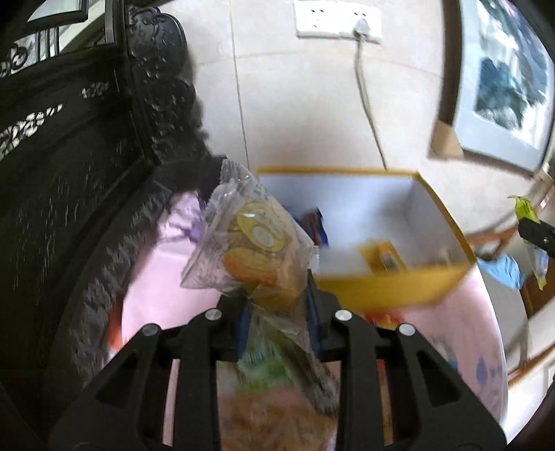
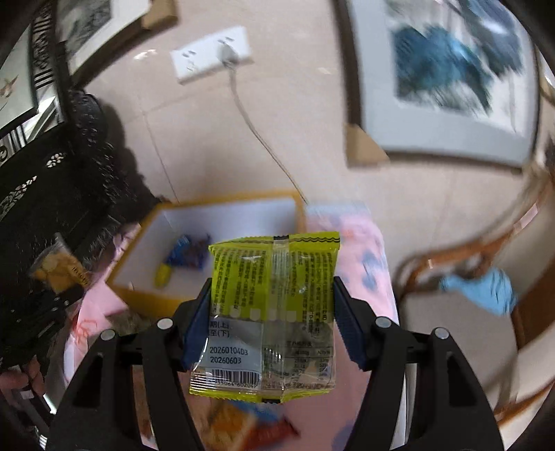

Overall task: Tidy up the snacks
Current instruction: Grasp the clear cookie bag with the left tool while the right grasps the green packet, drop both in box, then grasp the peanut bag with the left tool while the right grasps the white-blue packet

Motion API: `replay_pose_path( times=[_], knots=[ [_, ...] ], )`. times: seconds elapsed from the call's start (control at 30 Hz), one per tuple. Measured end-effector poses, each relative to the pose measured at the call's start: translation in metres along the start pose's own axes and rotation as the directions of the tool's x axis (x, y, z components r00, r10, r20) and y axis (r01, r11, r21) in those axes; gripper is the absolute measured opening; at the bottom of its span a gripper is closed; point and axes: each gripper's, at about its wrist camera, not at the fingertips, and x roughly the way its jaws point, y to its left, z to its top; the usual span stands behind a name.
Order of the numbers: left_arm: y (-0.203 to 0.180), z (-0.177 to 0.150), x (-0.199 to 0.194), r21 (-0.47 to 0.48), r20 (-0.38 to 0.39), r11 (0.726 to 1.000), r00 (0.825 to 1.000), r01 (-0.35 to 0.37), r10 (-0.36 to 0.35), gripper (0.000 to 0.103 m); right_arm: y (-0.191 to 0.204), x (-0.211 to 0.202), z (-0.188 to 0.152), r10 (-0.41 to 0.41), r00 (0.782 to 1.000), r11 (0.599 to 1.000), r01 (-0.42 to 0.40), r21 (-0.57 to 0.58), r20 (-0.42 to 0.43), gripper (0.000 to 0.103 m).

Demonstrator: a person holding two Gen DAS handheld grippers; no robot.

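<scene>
My left gripper is shut on a clear snack packet with yellow cakes, held above the pink cloth just left of the yellow box. The box has a white inside and holds a blue wrapper and a small yellow packet. My right gripper is shut on a yellow-green snack packet, held upright to the right of the box. The blue wrapper shows in the box there too. The left gripper with its packet shows at the left edge.
A pink cloth covers the table, with loose orange and blue snack packets lying near the front. A dark carved cabinet stands at the left. A wall socket with a cable and a framed picture are behind. A wooden chair stands right.
</scene>
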Motion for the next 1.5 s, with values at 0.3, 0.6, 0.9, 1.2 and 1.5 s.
replay_pose_path(
  times=[0.3, 0.6, 0.9, 1.2, 1.5],
  knots=[
    [0.008, 0.053, 0.058, -0.011, 0.008, 0.999, 0.999, -0.038, 0.038, 0.027, 0.03, 0.076, 0.055, 0.01, 0.999, 0.998, -0.013, -0.065, -0.046, 0.065],
    [0.008, 0.048, 0.062, -0.083, 0.08, 0.988, 0.988, -0.128, 0.135, 0.101, 0.03, 0.106, 0.041, -0.037, 0.992, 0.998, 0.031, -0.051, -0.117, 0.102],
    [-0.002, -0.058, 0.002, 0.197, -0.028, 0.979, 0.998, 0.055, -0.05, 0.101, 0.001, 0.082, -0.065, 0.125, 0.908, 0.927, -0.251, -0.279, -0.4, 0.102],
    [-0.029, -0.165, 0.016, 0.439, -0.189, 0.882, 0.977, 0.173, -0.097, 0.101, -0.016, 0.146, -0.124, 0.184, 0.773, 0.896, -0.386, -0.221, -0.607, 0.102],
    [-0.006, -0.179, 0.055, 0.247, -0.271, 0.911, 0.926, 0.331, -0.263, 0.068, -0.019, 0.153, -0.138, 0.189, 0.796, 0.913, -0.357, -0.194, -0.574, 0.093]
  ],
)
